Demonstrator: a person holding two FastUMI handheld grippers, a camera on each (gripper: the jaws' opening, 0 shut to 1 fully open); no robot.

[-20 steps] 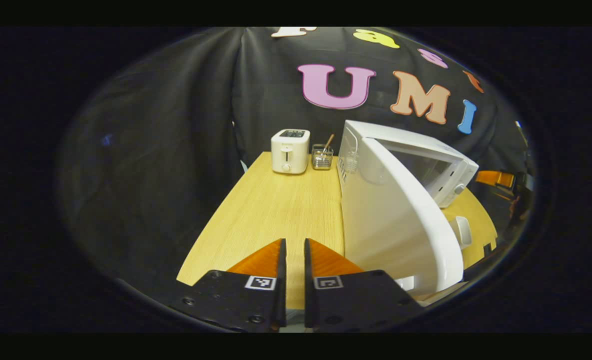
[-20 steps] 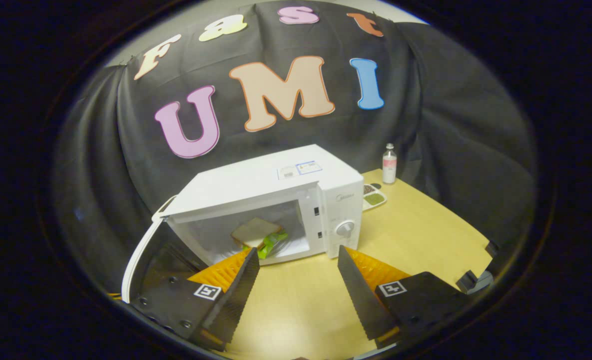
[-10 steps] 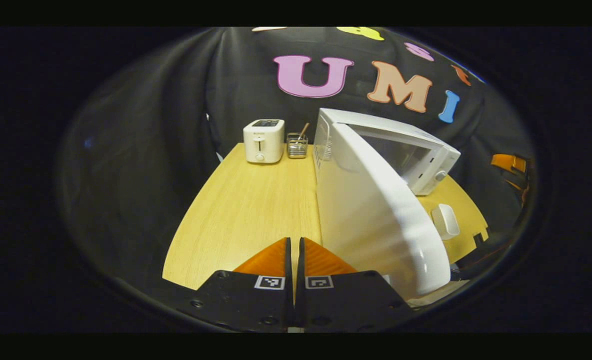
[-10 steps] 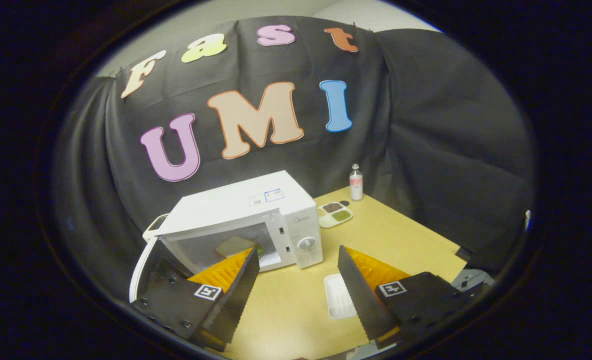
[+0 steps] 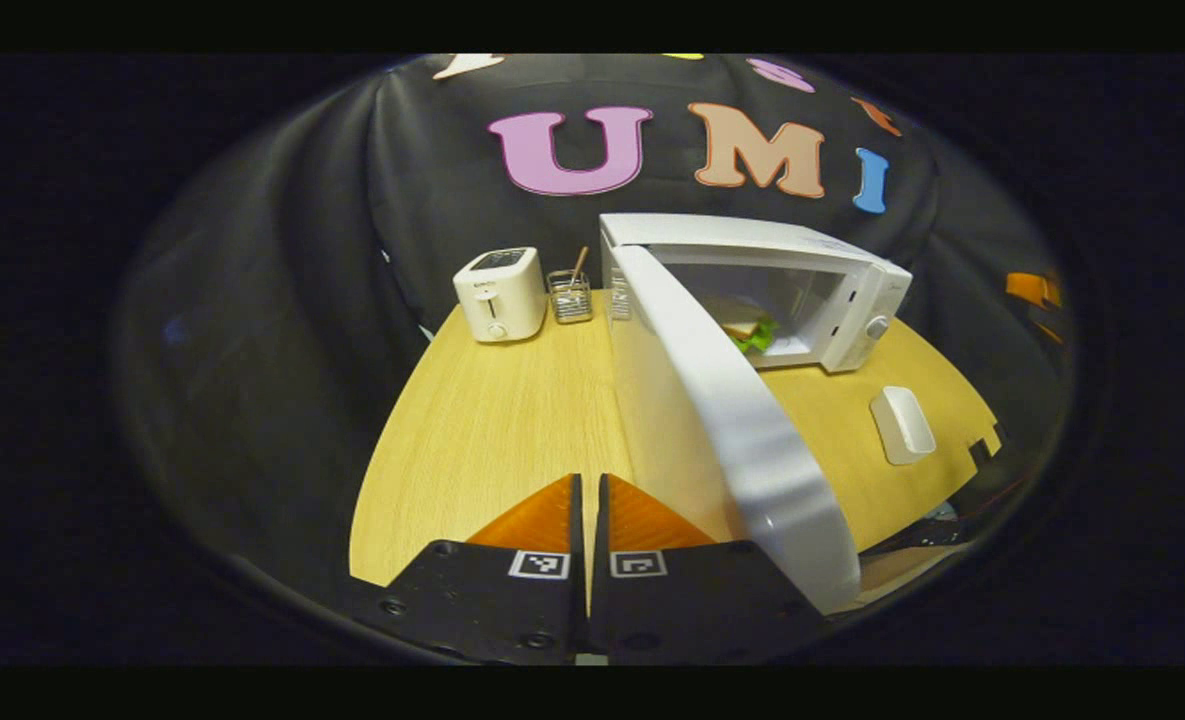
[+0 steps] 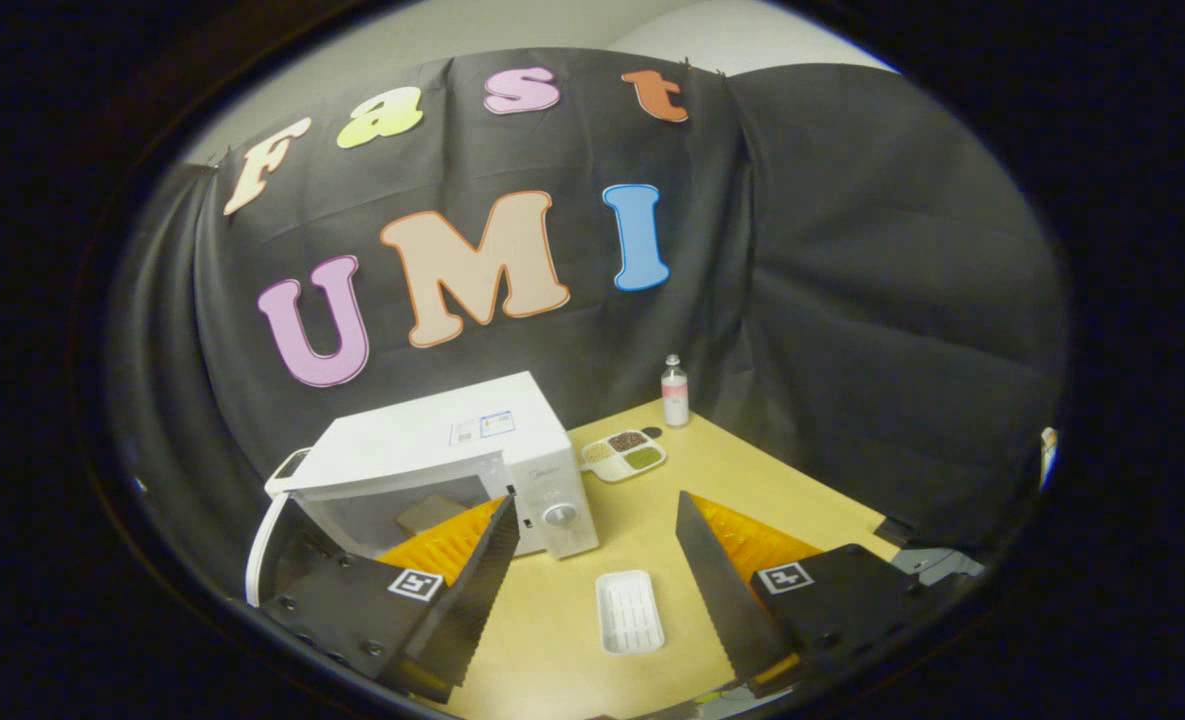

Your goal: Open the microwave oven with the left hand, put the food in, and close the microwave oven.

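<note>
The microwave oven (image 5: 832, 290) stands on the wooden table (image 5: 492, 420) with its door (image 5: 722, 410) swung wide open. In the left gripper view the food (image 5: 749, 328), a sandwich with green leaf showing at its edge, lies inside the cavity. The left gripper (image 5: 588, 500) sits low over the near table edge, just beside the outer face of the door; its fingers are pressed together with nothing between them (contact with the door cannot be confirmed). The right gripper (image 6: 592, 540) is held back from the oven, its fingers spread well apart and empty. Between them in the right gripper view, a white tray (image 6: 629, 611) lies bare on the table in front of the oven. Behind the oven to its left stand a white toaster (image 5: 500, 294) and a small wire holder (image 5: 570, 296). To its right, a divided dish (image 6: 624, 454) and a small bottle (image 6: 674, 391) sit near the cloth wall.
</note>
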